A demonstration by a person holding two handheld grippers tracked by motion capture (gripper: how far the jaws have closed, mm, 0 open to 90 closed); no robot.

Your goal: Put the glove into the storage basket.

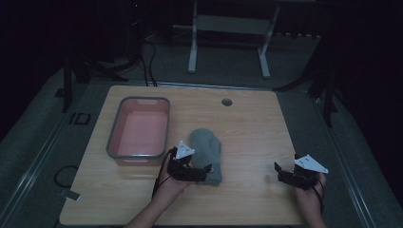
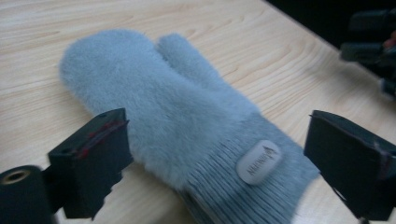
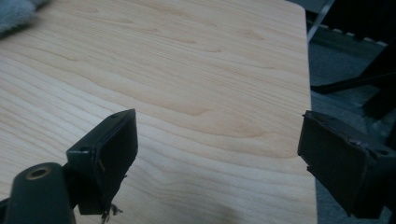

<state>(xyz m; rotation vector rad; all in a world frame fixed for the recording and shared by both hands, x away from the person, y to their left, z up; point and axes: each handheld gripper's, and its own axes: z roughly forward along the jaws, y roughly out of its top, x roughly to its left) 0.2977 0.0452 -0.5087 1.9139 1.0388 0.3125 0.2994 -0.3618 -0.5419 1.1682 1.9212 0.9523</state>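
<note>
A fluffy grey-blue mitten (image 1: 206, 152) lies flat in the middle of the wooden table (image 1: 247, 128), cuff toward me. In the left gripper view the mitten (image 2: 177, 107) has a ribbed cuff with a small pale label. My left gripper (image 1: 205, 172) is open at the cuff end, one jaw on each side of the cuff (image 2: 217, 135), without closing on it. My right gripper (image 1: 279, 173) stands open near the table's front right, apart from the mitten. Its jaws (image 3: 217, 126) hold nothing above bare wood, and the mitten's edge (image 3: 14, 11) peeks in at top left.
A pink bin with a grey rim (image 1: 139, 99) stands left of the mitten, with nothing visible inside. A small round hole (image 1: 226, 102) sits near the table's far edge. The table's right edge (image 3: 308, 93) is close to the right gripper. Dark floor and a desk frame (image 1: 228, 28) lie beyond.
</note>
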